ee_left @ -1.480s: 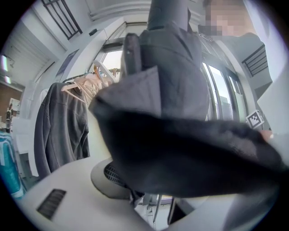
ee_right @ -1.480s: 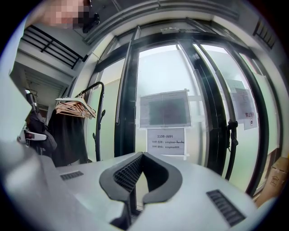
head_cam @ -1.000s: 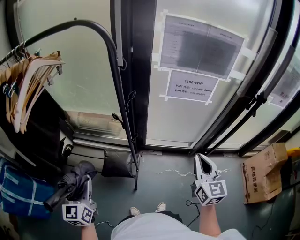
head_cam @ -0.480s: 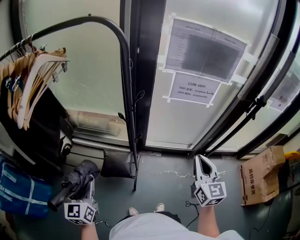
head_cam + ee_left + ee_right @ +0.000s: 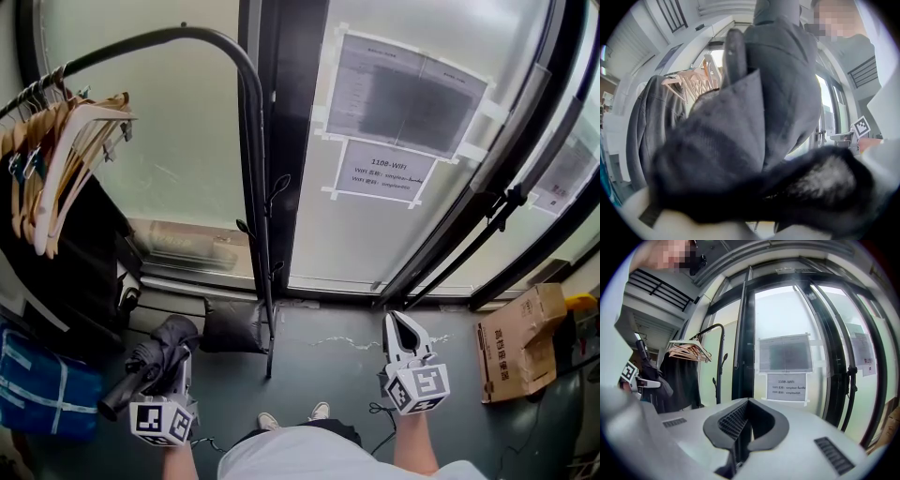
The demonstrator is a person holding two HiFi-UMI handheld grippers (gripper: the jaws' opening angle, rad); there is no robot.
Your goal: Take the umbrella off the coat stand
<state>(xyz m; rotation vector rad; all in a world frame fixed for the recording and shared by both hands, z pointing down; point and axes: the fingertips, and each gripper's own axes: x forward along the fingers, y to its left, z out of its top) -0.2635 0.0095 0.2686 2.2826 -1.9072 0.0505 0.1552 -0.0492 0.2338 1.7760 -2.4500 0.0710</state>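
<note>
A folded black umbrella [image 5: 150, 361] lies across my left gripper [image 5: 176, 364] at the lower left, clear of the coat stand [image 5: 253, 187]. The jaws are shut on its bunched canopy and its handle points down-left. In the left gripper view the umbrella's grey-black fabric [image 5: 754, 117] fills nearly the whole picture and hides the jaws. My right gripper [image 5: 398, 321] hovers low at the right, shut with nothing in it; its ribbed pads meet in the right gripper view [image 5: 746, 404]. The umbrella [image 5: 643, 355] shows small at that view's left edge.
Wooden hangers [image 5: 66, 150] and dark clothes [image 5: 80, 253] hang on the stand's curved rail at the left. A blue bag [image 5: 42, 394] and a dark pouch [image 5: 230, 328] sit on the floor. Glass doors with taped notices [image 5: 403, 94] stand ahead; a cardboard box [image 5: 520, 342] is at right.
The right gripper has drifted a little to the left, still shut. The left gripper has kept the umbrella at about the same spot.
</note>
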